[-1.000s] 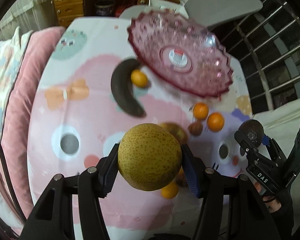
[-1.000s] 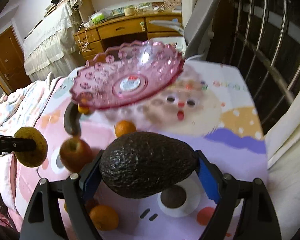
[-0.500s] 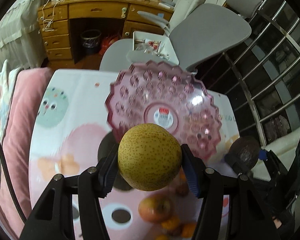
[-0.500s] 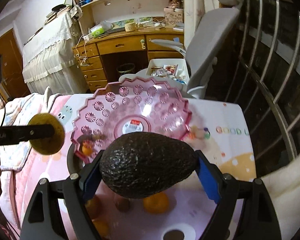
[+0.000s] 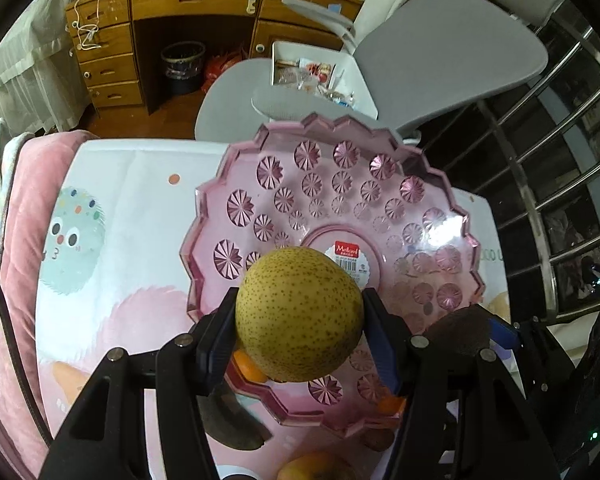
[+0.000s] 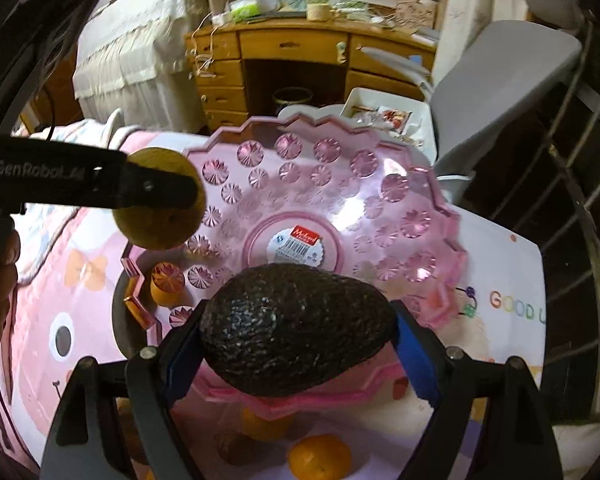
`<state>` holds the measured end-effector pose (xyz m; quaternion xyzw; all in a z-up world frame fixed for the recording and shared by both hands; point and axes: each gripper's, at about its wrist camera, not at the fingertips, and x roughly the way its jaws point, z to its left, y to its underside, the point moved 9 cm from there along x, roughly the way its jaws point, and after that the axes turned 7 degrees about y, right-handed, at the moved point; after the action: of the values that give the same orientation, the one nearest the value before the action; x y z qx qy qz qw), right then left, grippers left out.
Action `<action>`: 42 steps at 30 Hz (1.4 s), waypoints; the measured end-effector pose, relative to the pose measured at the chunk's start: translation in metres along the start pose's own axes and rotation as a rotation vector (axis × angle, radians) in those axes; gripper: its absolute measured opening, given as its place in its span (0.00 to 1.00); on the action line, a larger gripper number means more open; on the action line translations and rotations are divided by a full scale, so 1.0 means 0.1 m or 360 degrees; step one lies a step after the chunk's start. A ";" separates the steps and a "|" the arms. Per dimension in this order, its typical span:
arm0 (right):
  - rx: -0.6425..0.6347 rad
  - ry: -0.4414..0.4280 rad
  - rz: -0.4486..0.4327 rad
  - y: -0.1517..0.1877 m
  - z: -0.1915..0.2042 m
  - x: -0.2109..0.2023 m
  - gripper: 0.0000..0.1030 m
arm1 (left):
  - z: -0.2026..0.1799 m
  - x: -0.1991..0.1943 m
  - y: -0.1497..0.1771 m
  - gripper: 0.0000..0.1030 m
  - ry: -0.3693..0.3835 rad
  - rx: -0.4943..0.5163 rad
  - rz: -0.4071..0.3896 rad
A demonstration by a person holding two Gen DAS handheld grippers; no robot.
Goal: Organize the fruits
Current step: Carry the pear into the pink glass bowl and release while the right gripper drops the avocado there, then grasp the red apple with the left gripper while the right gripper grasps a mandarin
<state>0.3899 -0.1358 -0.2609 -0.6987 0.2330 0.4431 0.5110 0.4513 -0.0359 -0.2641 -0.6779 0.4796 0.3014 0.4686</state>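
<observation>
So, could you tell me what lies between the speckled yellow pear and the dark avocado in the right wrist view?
Only the bare pink plastic bowl, its barcode sticker between the pear and avocado.

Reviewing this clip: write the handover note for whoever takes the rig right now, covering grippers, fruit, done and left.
Left gripper: shut on the yellow pear, held over the pink dish.
Right gripper: shut on the dark avocado, at the dish's near rim.
Done: both fruits picked up; nothing lies in the dish yet.
Left: release both into the dish, then fetch the oranges and the other fruit on the cartoon cloth, some of it seen through the dish.
</observation>
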 end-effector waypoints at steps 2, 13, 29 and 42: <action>0.0000 -0.0024 0.0024 0.02 0.03 0.06 0.83 | 0.01 0.07 0.02 0.56 -0.0010 0.0002 0.0032; -0.0048 -0.0017 0.0073 0.08 0.05 0.20 0.84 | -0.06 0.03 -0.08 0.62 -0.0047 0.0100 -0.0043; 0.0042 -0.0002 -0.0002 0.14 0.09 -0.06 0.87 | 0.10 -0.36 0.31 0.66 -0.0026 -0.0005 -0.0020; 0.0301 -0.0065 -0.0083 0.56 0.22 -0.57 0.87 | 0.16 -0.59 1.04 0.66 0.0010 0.0022 0.0089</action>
<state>0.3092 -0.1440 -0.2423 -0.6440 0.2450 0.4197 0.5908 0.3339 -0.0100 -0.2556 -0.6620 0.5018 0.3090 0.4631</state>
